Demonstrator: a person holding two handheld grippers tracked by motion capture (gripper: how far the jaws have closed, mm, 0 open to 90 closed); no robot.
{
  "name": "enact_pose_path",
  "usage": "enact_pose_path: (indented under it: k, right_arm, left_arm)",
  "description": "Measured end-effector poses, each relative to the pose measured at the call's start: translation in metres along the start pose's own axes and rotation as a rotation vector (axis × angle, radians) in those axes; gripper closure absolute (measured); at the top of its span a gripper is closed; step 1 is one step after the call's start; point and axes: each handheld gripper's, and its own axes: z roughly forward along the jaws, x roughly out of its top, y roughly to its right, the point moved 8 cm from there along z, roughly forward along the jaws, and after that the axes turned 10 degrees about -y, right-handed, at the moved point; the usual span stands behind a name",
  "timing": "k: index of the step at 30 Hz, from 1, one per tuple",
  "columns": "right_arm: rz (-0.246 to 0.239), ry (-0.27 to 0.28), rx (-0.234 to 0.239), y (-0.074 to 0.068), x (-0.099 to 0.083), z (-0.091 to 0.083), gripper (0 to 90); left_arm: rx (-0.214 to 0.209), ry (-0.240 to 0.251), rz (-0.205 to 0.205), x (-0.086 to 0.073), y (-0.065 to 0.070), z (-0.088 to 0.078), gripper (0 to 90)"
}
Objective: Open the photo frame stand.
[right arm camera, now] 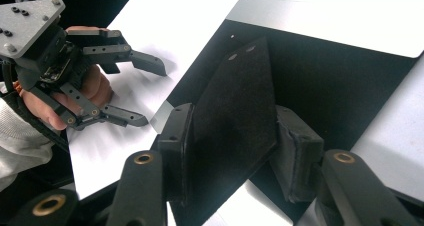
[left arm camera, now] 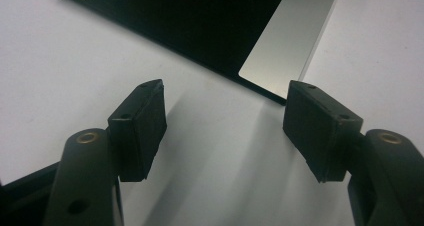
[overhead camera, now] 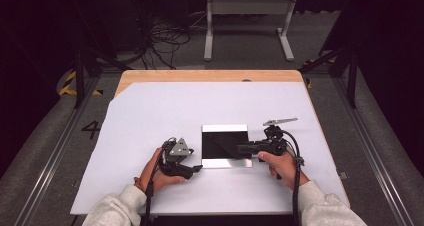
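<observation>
Paper (overhead camera: 150,116), white, covers most of the table (overhead camera: 210,75) in front of me. My left gripper (overhead camera: 196,168) rests low on it near the front edge, jaws standing apart with nothing between them, tips just short of the tray's near left corner. The tray (overhead camera: 225,161), black with silvery strips along its far and near edges, lies flat at the middle of the sheet. From the right, my right gripper (right arm camera: 235,151) reaches in over it; a black flap (right arm camera: 235,111) stands raised between the jaws, touching the left pad, though I cannot tell whether both press it.
</observation>
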Motion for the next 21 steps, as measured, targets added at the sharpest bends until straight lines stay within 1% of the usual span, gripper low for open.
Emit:
enact_pose_path:
  k: [2,5,7,8,9,10,12,13,15,16,17,18,19,20,21]
  right_arm:
    - [-0.006,0.0,-0.001,0.0,-0.001,0.0,57.4]
    - [-0.018,0.003,-0.005,0.0,-0.001,0.0,58.0]
    - [-0.022,0.01,-0.001,-0.001,-0.001,0.0,58.7]
    - [-0.028,0.014,0.0,-0.001,-0.001,0.0,58.9]
    - [-0.032,0.014,-0.001,-0.001,-0.001,-0.001,58.9]
    - [-0.032,0.014,-0.001,-0.001,-0.001,-0.001,58.9]
    - [-0.051,0.021,-0.006,-0.003,-0.001,-0.001,58.9]
    - [-0.057,0.023,-0.007,-0.004,-0.001,-0.001,58.9]
    - [-0.076,0.03,-0.015,-0.005,-0.001,-0.002,58.9]
    - [-0.078,0.03,-0.016,-0.005,-0.001,-0.002,58.9]
    - [-0.084,0.032,-0.018,-0.006,-0.001,-0.002,58.9]
    - [-0.09,0.035,-0.02,-0.006,-0.001,-0.002,58.9]
    - [-0.096,0.036,-0.023,-0.007,-0.001,-0.002,58.9]
    - [-0.106,0.042,-0.023,-0.007,-0.001,-0.002,58.9]
    - [-0.109,0.044,-0.021,-0.008,-0.001,-0.002,58.9]
  left_arm:
    - [-0.011,0.007,-0.007,0.0,-0.001,0.0,33.8]
    - [-0.021,0.012,-0.028,-0.001,-0.004,-0.002,33.6]
    - [-0.048,0.027,-0.054,0.0,-0.004,-0.002,33.7]
    - [-0.055,0.028,-0.056,0.001,-0.004,-0.002,33.7]
    - [-0.067,0.036,-0.066,0.002,-0.004,-0.002,33.6]
    - [-0.067,0.036,-0.066,0.002,-0.004,-0.002,33.3]
    - [-0.067,0.036,-0.064,0.003,-0.004,-0.001,33.0]
    - [-0.081,0.043,-0.072,0.005,-0.004,-0.001,32.4]
    - [-0.087,0.046,-0.095,0.007,-0.004,-0.001,32.4]
    - [-0.087,0.055,-0.09,0.008,-0.005,-0.001,32.3]
    - [-0.094,0.059,-0.096,0.009,-0.006,-0.002,32.1]
    - [-0.099,0.066,-0.104,0.01,-0.007,-0.003,32.7]
    - [-0.105,0.061,-0.119,0.01,-0.008,-0.002,34.7]
    - [-0.1,0.062,-0.124,0.01,-0.009,-0.002,34.8]
    - [-0.119,0.07,-0.149,0.012,-0.011,-0.001,34.7]
